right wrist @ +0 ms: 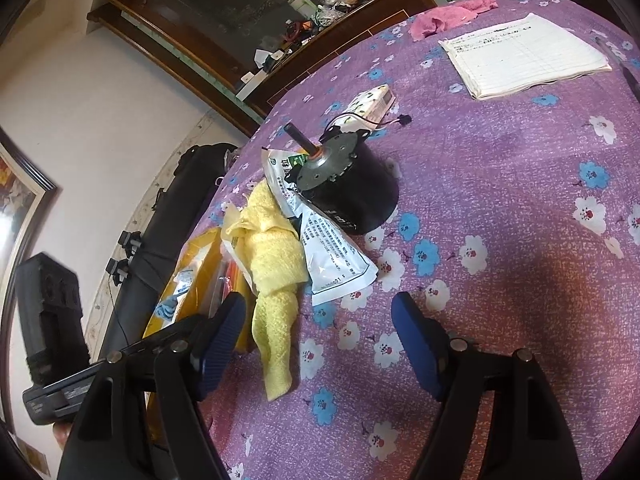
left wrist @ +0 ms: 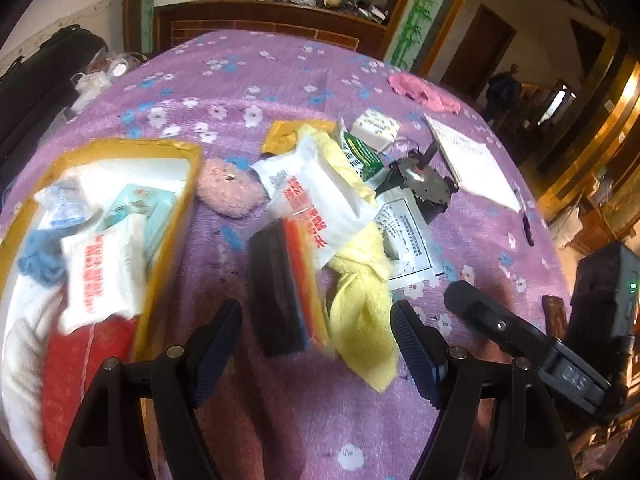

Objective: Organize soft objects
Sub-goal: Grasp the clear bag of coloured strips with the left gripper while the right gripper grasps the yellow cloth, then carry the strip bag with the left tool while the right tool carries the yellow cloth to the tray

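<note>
Left wrist view: left tool (left wrist: 316,346) spread, empty; yellow box (left wrist: 176,216) to its left holds white packets, blue cloth, red cloth. Dead ahead, sponge stack (left wrist: 286,288) runs lengthwise away.

Right wrist view: right tool (right wrist: 318,338) spread, empty; yellow towel (right wrist: 274,276) ahead-left, stretching away.

Two white packets with red print show in the left wrist view: one (left wrist: 100,276) in the yellow box (left wrist: 176,148) at the left, one (left wrist: 316,200) at the centre. One yellow towel (left wrist: 360,304), one pink cloth (left wrist: 420,90) at upper right, one pink plush (left wrist: 228,192), one blue knit piece (left wrist: 38,260), one sponge stack (left wrist: 286,284), one black motor (right wrist: 348,188), one notebook (right wrist: 524,54).
</note>
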